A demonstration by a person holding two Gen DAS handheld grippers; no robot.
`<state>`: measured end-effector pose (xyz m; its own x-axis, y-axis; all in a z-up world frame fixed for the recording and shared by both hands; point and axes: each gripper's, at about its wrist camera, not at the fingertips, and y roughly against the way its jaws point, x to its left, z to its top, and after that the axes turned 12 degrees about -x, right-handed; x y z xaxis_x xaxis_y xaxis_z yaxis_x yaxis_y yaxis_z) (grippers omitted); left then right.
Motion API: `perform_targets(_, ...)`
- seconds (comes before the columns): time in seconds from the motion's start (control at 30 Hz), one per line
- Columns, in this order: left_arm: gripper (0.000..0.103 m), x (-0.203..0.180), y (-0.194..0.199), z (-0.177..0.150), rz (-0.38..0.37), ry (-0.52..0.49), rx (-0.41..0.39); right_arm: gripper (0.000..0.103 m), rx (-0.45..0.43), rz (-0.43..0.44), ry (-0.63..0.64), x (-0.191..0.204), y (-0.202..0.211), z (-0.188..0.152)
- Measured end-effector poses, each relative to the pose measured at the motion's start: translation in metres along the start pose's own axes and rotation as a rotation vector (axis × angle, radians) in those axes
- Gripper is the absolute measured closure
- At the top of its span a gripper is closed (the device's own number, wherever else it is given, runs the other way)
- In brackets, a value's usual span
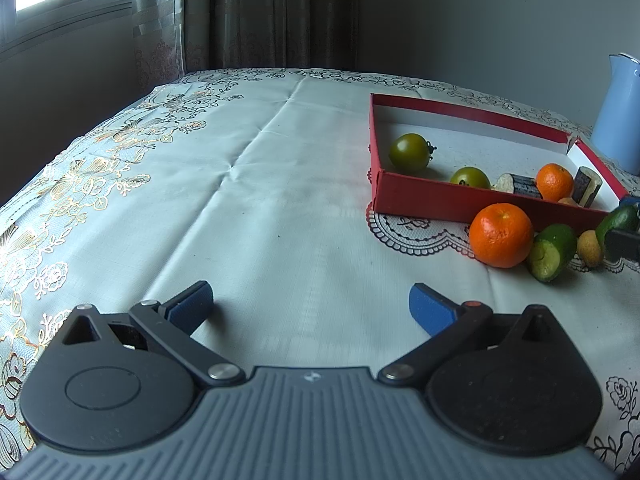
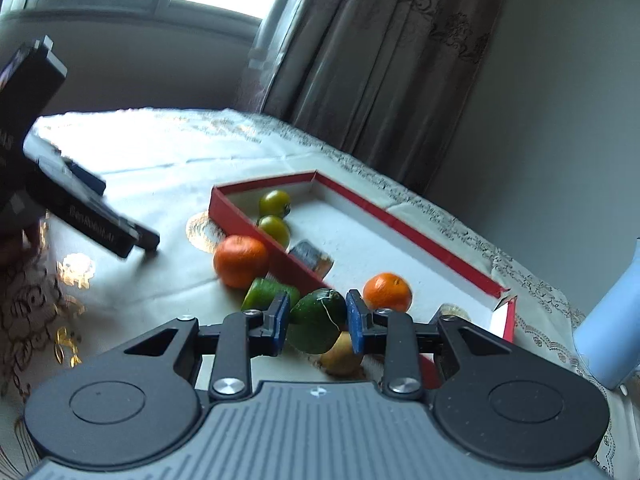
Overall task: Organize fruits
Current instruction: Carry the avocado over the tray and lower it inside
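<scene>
My right gripper [image 2: 318, 314] is shut on a dark green avocado-like fruit [image 2: 316, 326], held just over the near wall of the red box [image 2: 240, 218]. Below it lies a small yellow fruit [image 2: 342, 356]. Outside the box sit an orange [image 1: 500, 236] and a cut green piece [image 1: 554, 252]. Inside are two green tomatoes [image 1: 409, 152] [image 1: 470, 178], another orange [image 1: 554, 182] and dark cut cylinders [image 1: 524, 186]. My left gripper [image 1: 312, 306] hangs open over bare cloth, left of the box, with nothing between its fingers.
A pale blue jug [image 1: 616, 116] stands at the far right beside the box. A patterned tablecloth [image 1: 240, 184] covers the table, with wide room left of the box. Curtains and a window lie beyond the far edge.
</scene>
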<state>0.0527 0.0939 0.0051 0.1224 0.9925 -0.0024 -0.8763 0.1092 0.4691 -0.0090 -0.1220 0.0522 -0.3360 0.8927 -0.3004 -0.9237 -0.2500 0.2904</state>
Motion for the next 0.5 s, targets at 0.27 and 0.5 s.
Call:
perform_targets(0.27,0.000,0.000,0.000,0.000,0.000,0.000,0.000,0.074,-0.065,-0.067,-0.033,-0.021,-0.030,0.033)
perform_targets(0.5,0.000,-0.001,-0.001,0.000,0.000,0.000,-0.001,0.074,-0.058,-0.128,-0.109,-0.038,-0.080,0.037)
